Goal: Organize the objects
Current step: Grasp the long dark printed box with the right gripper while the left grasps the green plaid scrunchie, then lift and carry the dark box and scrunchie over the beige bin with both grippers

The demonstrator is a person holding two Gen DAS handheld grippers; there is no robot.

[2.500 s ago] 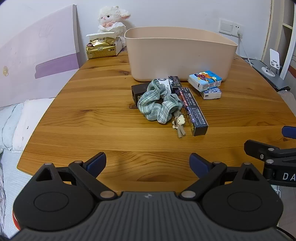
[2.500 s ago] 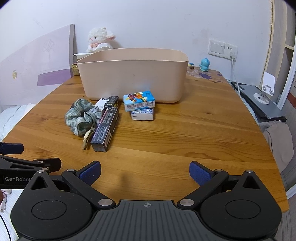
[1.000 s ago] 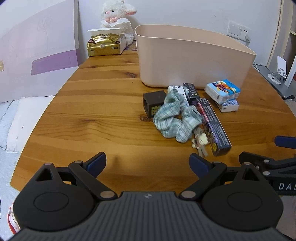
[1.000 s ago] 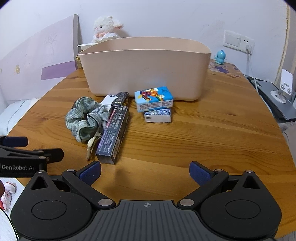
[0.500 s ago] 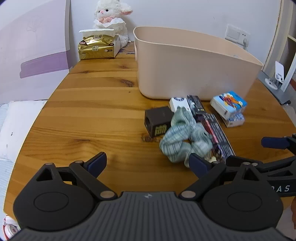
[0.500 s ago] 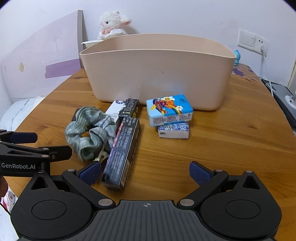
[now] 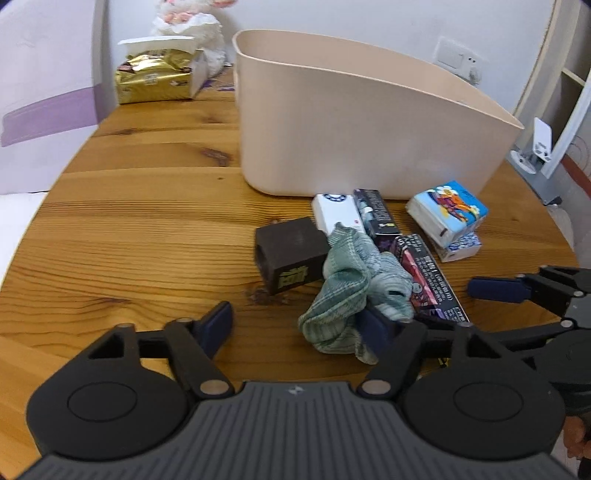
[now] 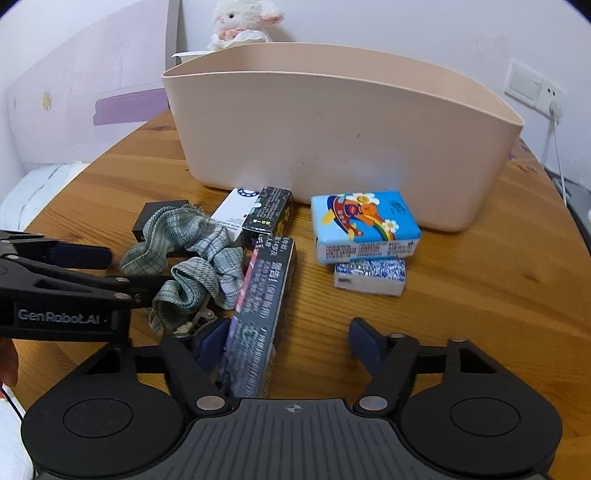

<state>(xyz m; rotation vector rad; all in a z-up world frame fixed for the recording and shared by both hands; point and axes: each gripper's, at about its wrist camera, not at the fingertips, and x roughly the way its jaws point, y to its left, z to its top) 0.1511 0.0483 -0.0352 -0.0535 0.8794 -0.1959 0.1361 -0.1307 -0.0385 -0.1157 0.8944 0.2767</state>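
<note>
A pink bin (image 7: 365, 133) (image 8: 332, 125) stands on the wooden table (image 7: 147, 229). In front of it lie a green plaid scrunchie (image 7: 351, 291) (image 8: 192, 258), a dark brown box (image 7: 290, 251), a white box (image 7: 336, 212), a small black box (image 8: 267, 212), a long black box (image 8: 262, 299) and two tissue packs (image 8: 364, 225). My left gripper (image 7: 295, 325) is open, its right finger against the scrunchie. My right gripper (image 8: 288, 339) is open, with the long box's near end inside its left finger.
A gold tissue pack (image 7: 155, 79) and a plush lamb (image 8: 240, 22) sit at the table's far left. A purple headboard (image 8: 85, 107) and bedding lie left of the table. A wall socket (image 8: 532, 88) and a phone stand (image 7: 539, 147) are on the right.
Both grippers have moved forward and down toward the pile. The left finger now reaches the scrunchie, and the long black box now sits between the right gripper's fingers. Both stay open.
</note>
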